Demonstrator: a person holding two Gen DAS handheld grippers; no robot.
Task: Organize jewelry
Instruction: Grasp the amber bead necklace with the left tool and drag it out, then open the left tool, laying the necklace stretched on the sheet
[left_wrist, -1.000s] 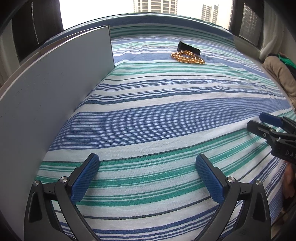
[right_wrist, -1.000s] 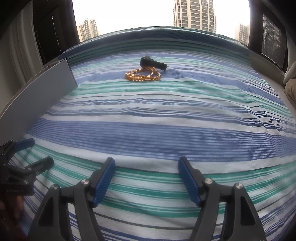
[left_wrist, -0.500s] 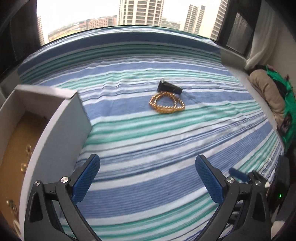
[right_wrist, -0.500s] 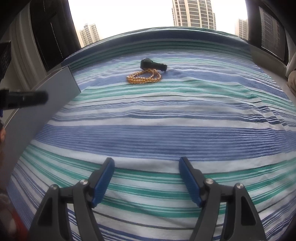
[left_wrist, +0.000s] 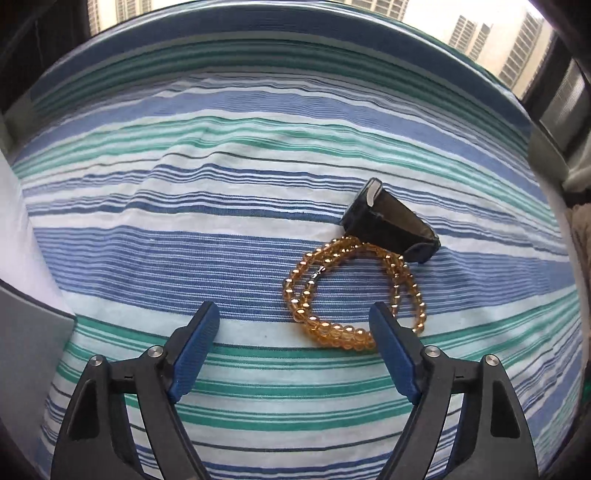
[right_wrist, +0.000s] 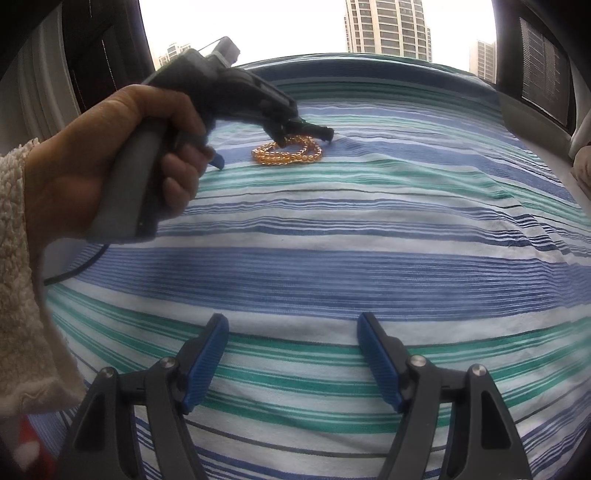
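Your left gripper (left_wrist: 293, 330) has the amber bead strand (left_wrist: 351, 291) just ahead of it and off to its right side; the near curve of the beads touches or passes behind the tip of the right finger (left_wrist: 391, 354), while the left finger stands well clear over bare striped bedspread (left_wrist: 221, 258); the jaws are closing with only the edge of the strand between them, not yet pinched. The loops lie flat, their long axis running across the jaw line, slightly away to the right. A dark wedge-shaped case (left_wrist: 391, 229) sits on the far end of the beads, touching them, so it may drag if you lift. Your right gripper (right_wrist: 291, 354) stands apart and empty over the bedspread, well back from the beads; your left is plainly the nearer. A grey box corner (left_wrist: 29, 325) lies to your left.
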